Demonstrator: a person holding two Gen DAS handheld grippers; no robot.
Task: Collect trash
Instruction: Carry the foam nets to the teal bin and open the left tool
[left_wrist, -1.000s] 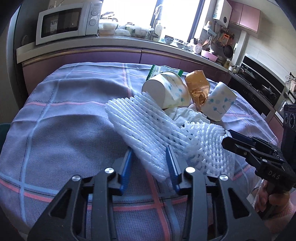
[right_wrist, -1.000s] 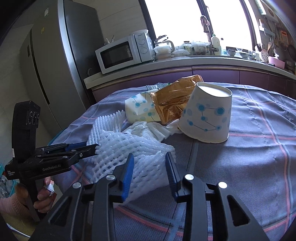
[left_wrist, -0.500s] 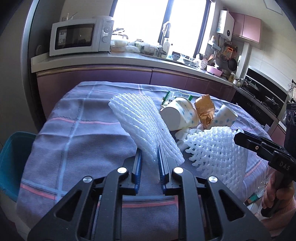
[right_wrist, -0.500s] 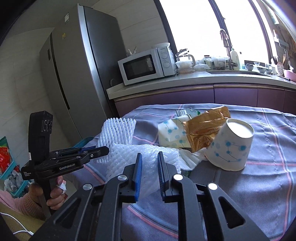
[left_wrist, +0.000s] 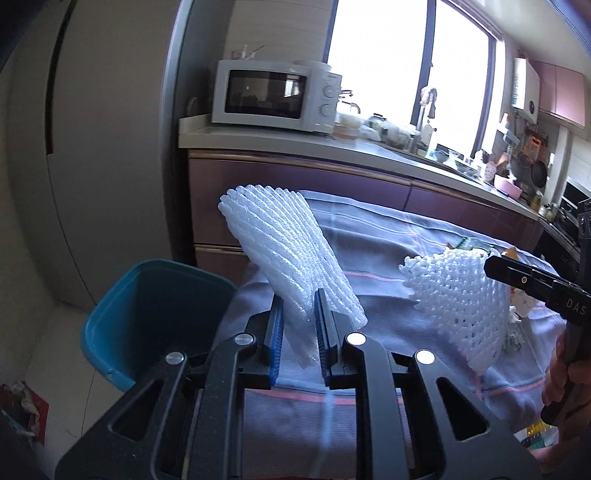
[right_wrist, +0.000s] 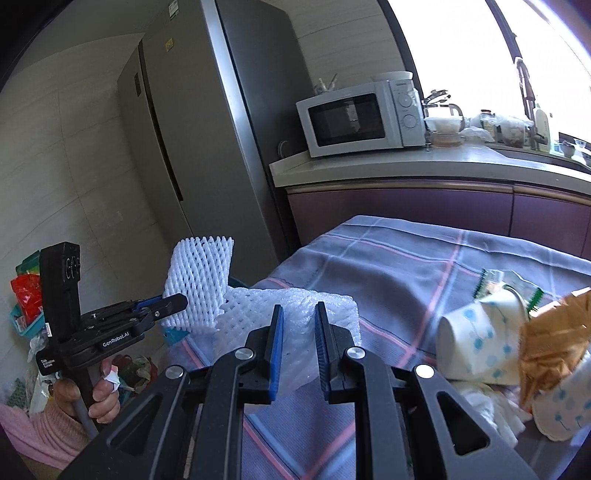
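My left gripper (left_wrist: 298, 306) is shut on a white foam net sleeve (left_wrist: 284, 251) and holds it raised over the table's left edge, beside a blue bin (left_wrist: 147, 314). My right gripper (right_wrist: 298, 321) is shut on a second white foam net (right_wrist: 295, 306), lifted off the table; this net also shows in the left wrist view (left_wrist: 461, 299). The left gripper (right_wrist: 173, 304) and its net (right_wrist: 199, 280) show in the right wrist view. Paper cups (right_wrist: 480, 339), a brown wrapper (right_wrist: 550, 350) and tissue (right_wrist: 491, 410) lie on the table.
The table has a purple checked cloth (left_wrist: 388, 240). A counter with a microwave (left_wrist: 273, 96) runs behind it, a tall fridge (right_wrist: 207, 129) stands at the left. Bags and clutter (right_wrist: 26, 291) sit on the floor.
Both grippers have lifted their foam nets off the table and swung left toward the blue bin. The cups and wrapper stay on the table.
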